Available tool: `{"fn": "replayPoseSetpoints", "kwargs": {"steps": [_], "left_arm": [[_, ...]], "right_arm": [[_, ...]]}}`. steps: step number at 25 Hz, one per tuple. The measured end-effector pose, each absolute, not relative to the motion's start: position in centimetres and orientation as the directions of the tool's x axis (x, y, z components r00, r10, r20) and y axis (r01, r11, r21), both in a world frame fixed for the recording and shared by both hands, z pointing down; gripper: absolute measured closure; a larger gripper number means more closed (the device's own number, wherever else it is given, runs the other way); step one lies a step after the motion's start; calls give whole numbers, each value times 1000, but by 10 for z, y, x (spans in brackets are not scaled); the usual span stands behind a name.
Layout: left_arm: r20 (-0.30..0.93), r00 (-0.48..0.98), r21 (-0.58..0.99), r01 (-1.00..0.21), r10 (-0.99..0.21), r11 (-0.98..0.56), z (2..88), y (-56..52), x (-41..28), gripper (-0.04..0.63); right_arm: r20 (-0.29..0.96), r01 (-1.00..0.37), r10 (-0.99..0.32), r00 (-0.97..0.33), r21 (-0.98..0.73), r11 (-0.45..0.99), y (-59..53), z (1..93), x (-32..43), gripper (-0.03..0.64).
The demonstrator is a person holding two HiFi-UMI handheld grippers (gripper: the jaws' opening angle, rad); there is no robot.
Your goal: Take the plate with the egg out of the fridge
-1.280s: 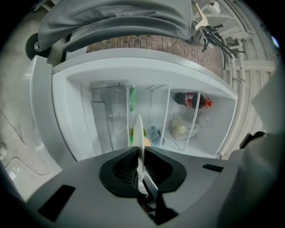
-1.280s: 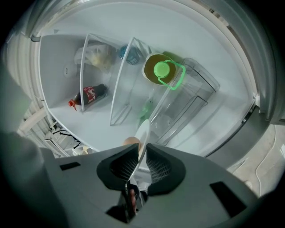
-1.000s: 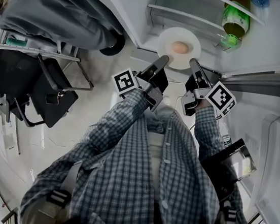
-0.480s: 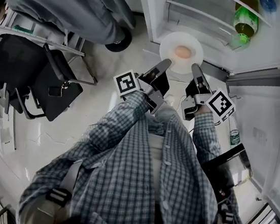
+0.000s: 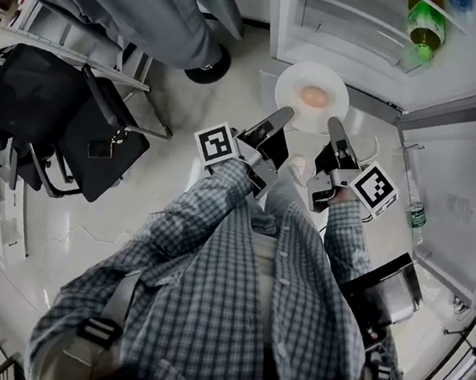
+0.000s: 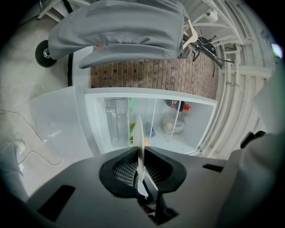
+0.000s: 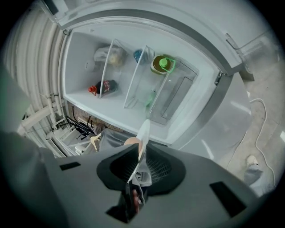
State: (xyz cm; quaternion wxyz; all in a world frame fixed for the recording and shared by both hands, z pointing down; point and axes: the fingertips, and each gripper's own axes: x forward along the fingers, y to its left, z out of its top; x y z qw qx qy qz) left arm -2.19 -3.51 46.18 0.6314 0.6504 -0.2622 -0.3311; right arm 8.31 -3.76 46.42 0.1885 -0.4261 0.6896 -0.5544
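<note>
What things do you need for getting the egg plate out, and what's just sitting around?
For the job:
plate
egg on it
left gripper and right gripper, both shut on the plate's rim
open fridge

Just lying about:
green bottle in the fridge
black bag at the left
clear bottle on the floor

white round plate (image 5: 294,77) is lying level just outside the open fridge (image 5: 350,34), its near rim clamped by the left gripper (image 5: 281,115) and the right gripper (image 5: 334,124); one brown egg (image 5: 315,96) is resting at its centre.
</note>
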Motion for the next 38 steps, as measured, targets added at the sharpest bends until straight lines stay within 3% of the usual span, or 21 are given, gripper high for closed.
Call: {"fn": "replayPoseSetpoints", "kwargs": {"steps": [14,38], "left_arm": [[-77,679,996,85,-730,-27,466,51,-47,549],[-97,640,995,86,-762,-55,441,49,-36,549]], "right_arm": [[240,-372,-815,-527,-928,-33,54,469,59,557],[195,-360,-789,-583,-932,36,44,441,70,560]]}}
